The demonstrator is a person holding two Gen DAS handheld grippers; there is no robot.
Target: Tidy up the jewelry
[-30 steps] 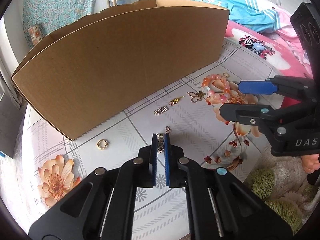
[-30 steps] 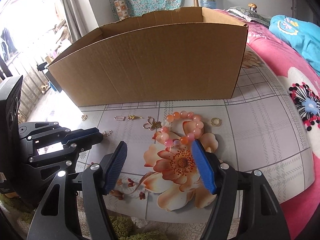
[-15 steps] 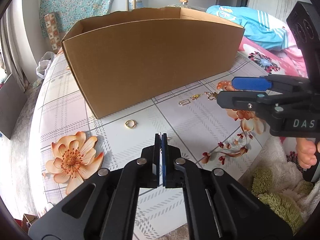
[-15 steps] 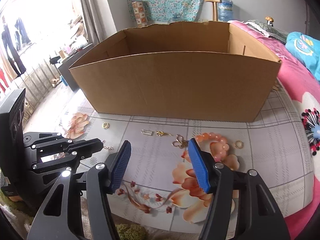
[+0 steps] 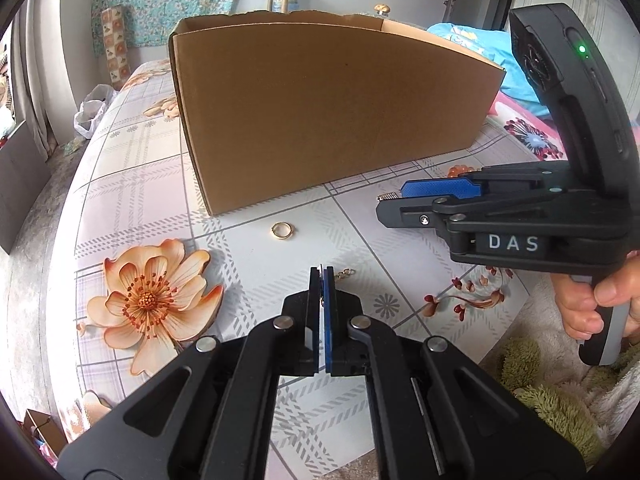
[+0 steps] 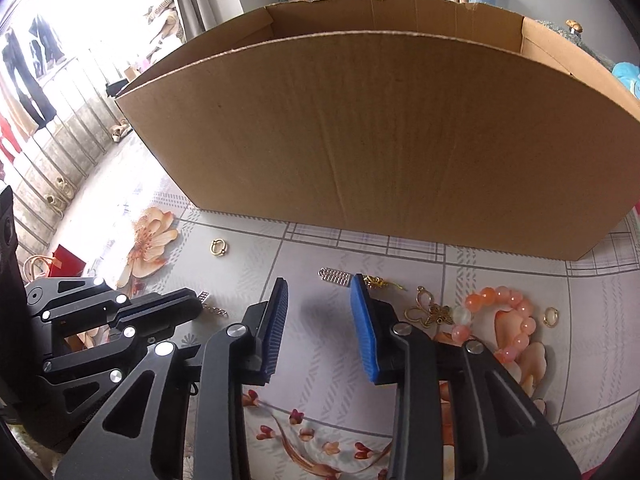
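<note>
Gold chain (image 5: 345,273) — pinched in left claw (image 5: 322,276)

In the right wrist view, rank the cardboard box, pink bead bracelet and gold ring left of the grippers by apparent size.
1. cardboard box
2. pink bead bracelet
3. gold ring, smallest despite all lying at similar depth.

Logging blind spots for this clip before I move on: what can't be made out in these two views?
- Cardboard box interior: both views, its near wall hides any contents.
- Chain in the left gripper: left wrist view, the shut fingers cover most of it; the type of piece is unclear.
- Small gold charm: right wrist view, partly behind the right gripper finger, too small to identify.
</note>
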